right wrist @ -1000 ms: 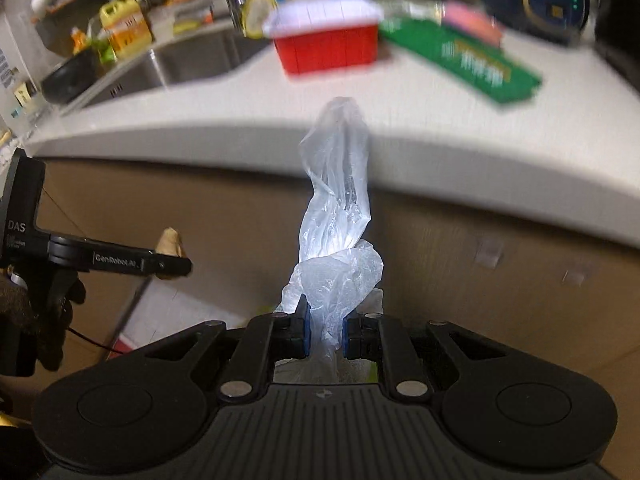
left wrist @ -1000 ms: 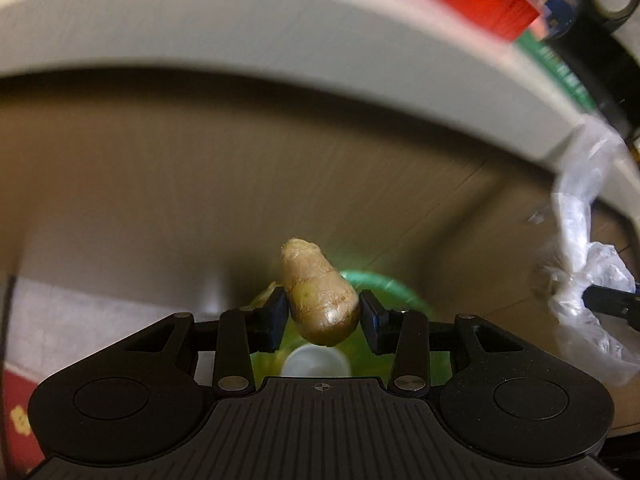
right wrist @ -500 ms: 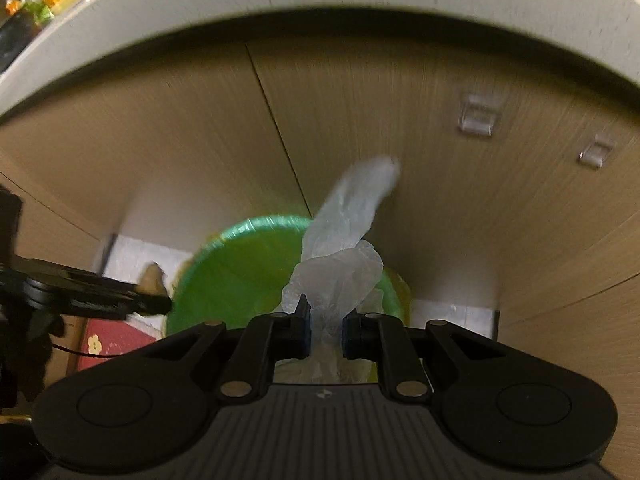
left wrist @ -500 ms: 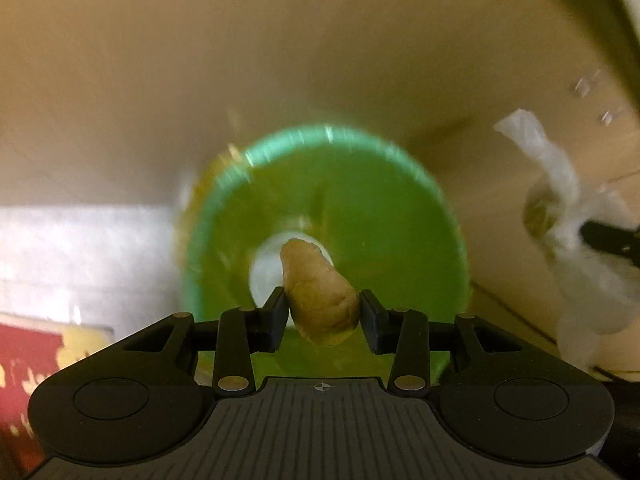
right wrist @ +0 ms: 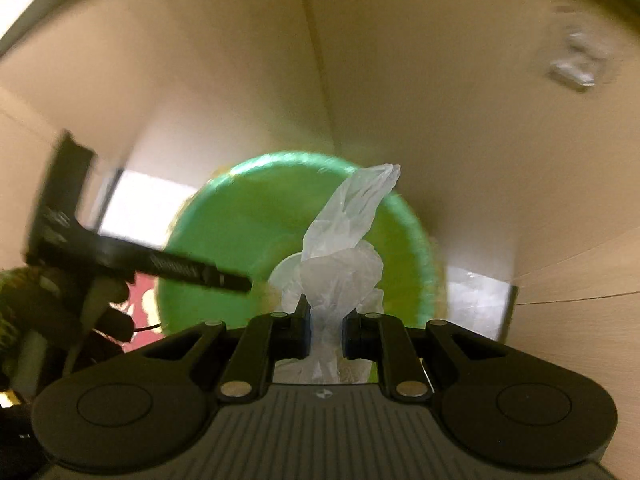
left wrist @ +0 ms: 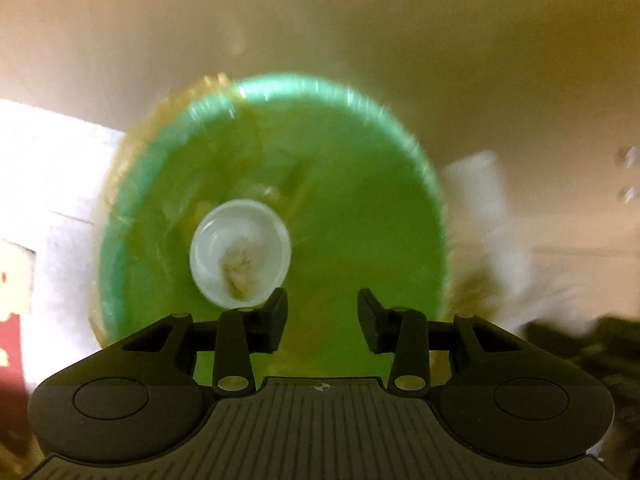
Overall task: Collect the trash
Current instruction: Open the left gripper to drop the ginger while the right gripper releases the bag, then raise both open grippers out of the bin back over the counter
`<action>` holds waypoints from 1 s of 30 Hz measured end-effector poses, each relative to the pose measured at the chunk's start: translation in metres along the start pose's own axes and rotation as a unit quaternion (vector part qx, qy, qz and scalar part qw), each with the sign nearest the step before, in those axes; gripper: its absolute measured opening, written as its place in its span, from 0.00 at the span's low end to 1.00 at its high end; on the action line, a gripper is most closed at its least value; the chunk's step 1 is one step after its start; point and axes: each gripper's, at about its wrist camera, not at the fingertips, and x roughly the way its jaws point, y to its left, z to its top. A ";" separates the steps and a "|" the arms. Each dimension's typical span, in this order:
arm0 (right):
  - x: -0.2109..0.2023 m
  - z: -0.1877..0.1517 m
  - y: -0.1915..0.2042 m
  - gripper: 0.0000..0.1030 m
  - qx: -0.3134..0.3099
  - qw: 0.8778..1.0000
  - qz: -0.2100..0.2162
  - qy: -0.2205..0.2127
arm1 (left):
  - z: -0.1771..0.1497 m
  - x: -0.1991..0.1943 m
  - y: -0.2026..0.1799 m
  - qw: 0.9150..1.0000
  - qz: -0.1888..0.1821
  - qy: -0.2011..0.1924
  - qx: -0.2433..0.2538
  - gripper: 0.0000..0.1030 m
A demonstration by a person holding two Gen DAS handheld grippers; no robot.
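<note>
A green trash bin [left wrist: 360, 208] with a liner stands on the floor below me. A white cup [left wrist: 239, 253] lies inside it with a tan piece of food [left wrist: 240, 270] in it. My left gripper [left wrist: 322, 316] is open and empty above the bin. My right gripper [right wrist: 323, 330] is shut on a crumpled clear plastic bag [right wrist: 344, 236] and holds it over the bin [right wrist: 240, 216]. The left gripper also shows in the right wrist view [right wrist: 160, 266], reaching over the bin's left side.
Beige wooden cabinet doors [right wrist: 440, 100] rise right behind the bin. White floor tile [left wrist: 48, 168] lies to the left, with a red patterned item [left wrist: 10, 340] at the far left edge. The countertop edge [right wrist: 60, 4] shows at the top left.
Both grippers have dropped from counter height to above the bin. My left gripper has opened and the tan food piece has fallen into the white cup. The right still holds the bag.
</note>
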 end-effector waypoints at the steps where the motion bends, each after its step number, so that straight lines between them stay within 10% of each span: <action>1: 0.004 0.002 0.004 0.13 -0.003 1.000 0.008 0.004 | 0.001 -0.009 0.000 1.000 -0.001 -0.014 -0.006 0.41; 11: -0.025 0.004 0.012 0.34 -0.026 0.999 -0.004 -0.027 | -0.003 -0.116 0.003 0.990 0.002 -0.142 -0.016 0.41; 21: -0.103 -0.003 0.004 0.34 -0.037 0.990 -0.061 -0.120 | 0.005 -0.177 -0.042 0.986 0.030 -0.155 0.052 0.41; 30: -0.203 0.011 0.008 0.34 -0.092 0.958 -0.070 -0.262 | 0.004 -0.264 -0.133 0.959 -0.075 -0.226 0.156 0.41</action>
